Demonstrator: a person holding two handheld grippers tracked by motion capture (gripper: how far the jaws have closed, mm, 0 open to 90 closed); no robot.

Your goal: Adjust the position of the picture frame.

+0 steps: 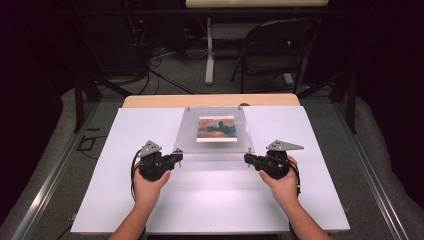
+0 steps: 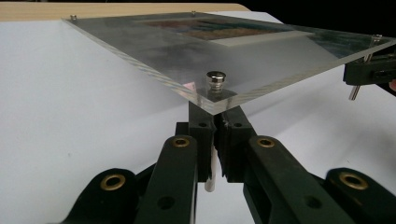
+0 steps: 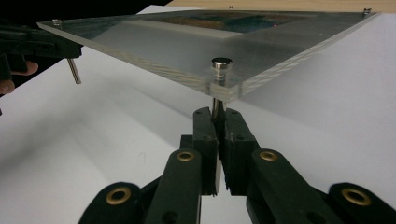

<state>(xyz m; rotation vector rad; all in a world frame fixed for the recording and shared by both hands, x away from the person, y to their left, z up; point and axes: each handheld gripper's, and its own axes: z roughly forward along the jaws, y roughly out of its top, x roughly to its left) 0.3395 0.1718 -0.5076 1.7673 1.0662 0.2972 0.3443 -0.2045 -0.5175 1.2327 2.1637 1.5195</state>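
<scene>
High view first: a white table (image 1: 210, 210) ran out ahead of both claws, and on it stood a clear acrylic frame (image 1: 215, 145), a plate carrying a small painted picture (image 1: 217, 128) well beyond the jaws. The plate rode on metal corner posts, its near edge lifted off the white surface and its far edge towards the wooden strip.

The left gripper (image 1: 176, 158) sat at the frame's near left corner, the right gripper (image 1: 248, 158) at the near right corner, jaws pointing inward at each other with the plate's near edge between them.

Closer in, the left gripper (image 2: 215, 135) was clenched on the left post (image 2: 211, 172), a pale rod under the corner, directly below a capped silver stud (image 2: 215, 79). Across the plate the other claw showed, though too dimly to read much.

The right gripper (image 3: 217, 135) was clamped on the right post (image 3: 215, 106) hanging beneath its own stud (image 3: 221, 65).
</scene>
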